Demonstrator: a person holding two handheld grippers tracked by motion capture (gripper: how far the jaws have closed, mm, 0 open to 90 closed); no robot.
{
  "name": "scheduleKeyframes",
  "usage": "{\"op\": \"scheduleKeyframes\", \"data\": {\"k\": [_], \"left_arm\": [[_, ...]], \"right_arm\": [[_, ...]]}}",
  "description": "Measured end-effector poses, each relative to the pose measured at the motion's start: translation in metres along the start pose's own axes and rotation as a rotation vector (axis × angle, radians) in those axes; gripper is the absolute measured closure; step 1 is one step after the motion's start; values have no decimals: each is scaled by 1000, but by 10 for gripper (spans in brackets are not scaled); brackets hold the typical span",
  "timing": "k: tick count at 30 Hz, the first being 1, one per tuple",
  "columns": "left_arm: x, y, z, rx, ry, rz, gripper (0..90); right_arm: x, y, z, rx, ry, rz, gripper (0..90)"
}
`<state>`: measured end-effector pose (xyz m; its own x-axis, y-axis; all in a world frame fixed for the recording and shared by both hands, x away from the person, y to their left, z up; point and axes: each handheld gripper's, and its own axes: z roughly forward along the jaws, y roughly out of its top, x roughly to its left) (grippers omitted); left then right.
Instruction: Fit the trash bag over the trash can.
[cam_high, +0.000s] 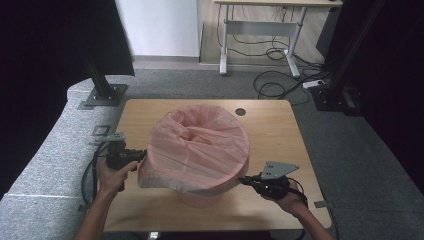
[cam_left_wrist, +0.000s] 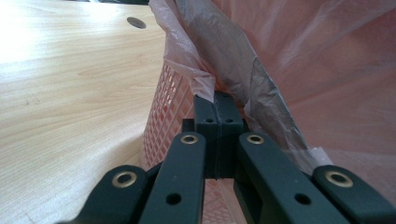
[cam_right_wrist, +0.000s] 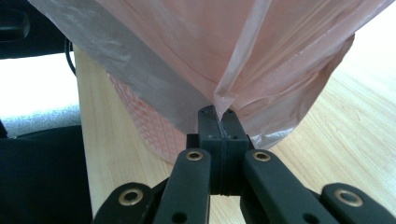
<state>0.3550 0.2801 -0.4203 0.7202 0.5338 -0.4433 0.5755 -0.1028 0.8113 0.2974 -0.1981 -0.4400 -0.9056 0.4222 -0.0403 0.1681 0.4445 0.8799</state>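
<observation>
Fitting pink bin liner (cam_high: 200, 145) over mesh wastebasket (cam_left_wrist: 168, 112) at table (cam_high: 280, 130) centre. Left gripper (cam_high: 142, 154) & right gripper (cam_high: 243, 180) both pinching liner hem (jaws pressed together). Next, probably: pull hem down evenly over rim w/o tearing.

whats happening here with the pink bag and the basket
A person is fitting a thin pink plastic bag over a pink mesh wastebasket that stands on the wooden table. Each hand holds tongs: the left tongs are shut on the bag's edge at the basket's left side, and the right tongs are shut on its edge at the near right. The bag already drapes over the rim and hangs down the outside, with its middle sagging into the basket.
</observation>
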Motion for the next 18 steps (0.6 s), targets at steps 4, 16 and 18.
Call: {"op": "scheduleKeyframes", "data": {"k": [4, 16, 18], "left_arm": [[0, -6, -2, -11, -2, 5, 900], [-16, -11, 16, 34, -2, 64, 900], [-19, -9, 25, 51, 9, 76, 900]], "right_arm": [[-1, -3, -4, -1, 6, -5, 900], [-29, 0, -7, 0, -66, 19, 900], [-38, 2, -3, -1, -97, 22, 900]]}}
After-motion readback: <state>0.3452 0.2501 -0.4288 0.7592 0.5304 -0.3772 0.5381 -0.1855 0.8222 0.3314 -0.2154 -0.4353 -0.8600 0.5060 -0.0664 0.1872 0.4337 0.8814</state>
